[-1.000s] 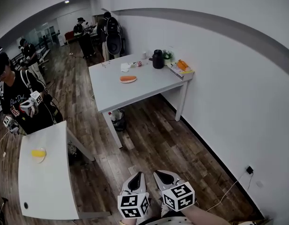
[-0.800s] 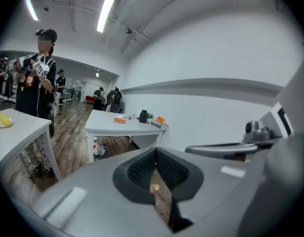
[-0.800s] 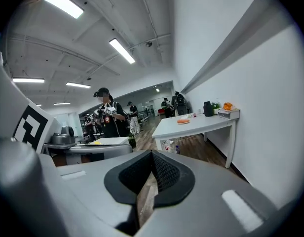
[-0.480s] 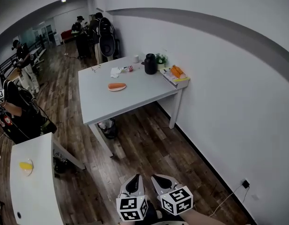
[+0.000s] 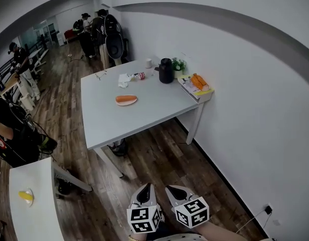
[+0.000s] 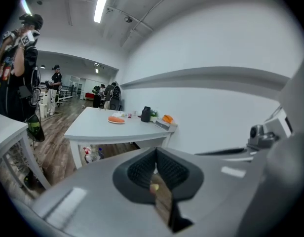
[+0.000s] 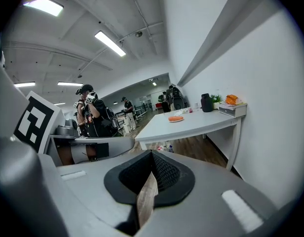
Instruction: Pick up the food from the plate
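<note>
An orange piece of food point(image 5: 125, 99) lies on a small white plate point(image 5: 133, 103) near the middle of the grey table point(image 5: 109, 122), far ahead of me. The same plate point(image 6: 116, 121) shows small in the left gripper view, and the plate point(image 7: 175, 119) in the right gripper view. My left gripper point(image 5: 146, 189) and right gripper point(image 5: 173, 190) hang side by side over the wooden floor at the bottom of the head view, well short of the table. Left gripper point(image 6: 155, 166) and right gripper point(image 7: 152, 168) each have their pads together with nothing between them.
At the table's far end stand a black jug point(image 5: 166, 70), a small plant point(image 5: 177, 64), a box with orange items point(image 5: 197, 84), crumpled paper point(image 5: 124, 78) and a bottle point(image 5: 140, 76). A second white table point(image 5: 29, 220) carries a yellow item point(image 5: 26, 196). People stand at left point(image 5: 14, 134) and behind point(image 5: 102, 31). White wall on the right.
The head view has shifted: the grey table now sits more central and nearer, and the white table has slid to the lower left. Both grippers stay low and shut.
</note>
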A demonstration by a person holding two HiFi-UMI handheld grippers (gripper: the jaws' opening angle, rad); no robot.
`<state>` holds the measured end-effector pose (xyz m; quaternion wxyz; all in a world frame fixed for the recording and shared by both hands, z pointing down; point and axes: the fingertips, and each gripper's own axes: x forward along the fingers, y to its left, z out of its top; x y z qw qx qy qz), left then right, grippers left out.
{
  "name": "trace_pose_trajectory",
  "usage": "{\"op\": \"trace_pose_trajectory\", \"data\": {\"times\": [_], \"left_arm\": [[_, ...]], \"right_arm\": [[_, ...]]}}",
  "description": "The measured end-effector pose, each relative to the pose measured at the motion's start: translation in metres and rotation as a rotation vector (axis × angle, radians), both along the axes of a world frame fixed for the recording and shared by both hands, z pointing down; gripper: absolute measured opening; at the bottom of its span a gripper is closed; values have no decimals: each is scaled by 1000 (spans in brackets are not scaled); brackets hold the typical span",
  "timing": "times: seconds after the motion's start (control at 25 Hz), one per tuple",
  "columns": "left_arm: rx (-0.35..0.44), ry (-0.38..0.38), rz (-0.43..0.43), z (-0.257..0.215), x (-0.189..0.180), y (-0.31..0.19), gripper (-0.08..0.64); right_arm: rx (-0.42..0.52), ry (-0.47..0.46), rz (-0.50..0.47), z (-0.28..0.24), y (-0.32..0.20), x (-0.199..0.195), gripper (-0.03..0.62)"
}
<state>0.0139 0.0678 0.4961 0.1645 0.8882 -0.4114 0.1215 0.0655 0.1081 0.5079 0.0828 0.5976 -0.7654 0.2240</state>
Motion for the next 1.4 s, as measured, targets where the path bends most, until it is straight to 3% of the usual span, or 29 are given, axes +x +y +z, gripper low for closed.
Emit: {"op": "trace_pose_trajectory", "data": {"times": [0.4, 0.88, 1.04, 1.24, 1.4], "left_arm": [[-4, 13, -28, -13, 10, -174, 8], [0, 24, -129, -9, 6, -315, 8], [7, 24, -157, 0, 18, -375, 8], [-19, 19, -250, 7, 24, -454, 8], [-41, 20, -323, 13, 30, -508, 8]], "right_arm": [[23, 12, -31, -13, -181, 10, 0], [12, 53, -112, -2, -328, 29, 0], [-8, 91, -188, 6, -403, 50, 0], [-27, 156, -324, 10, -503, 65, 0], [-58, 258, -503, 24, -568, 68, 0]]}}
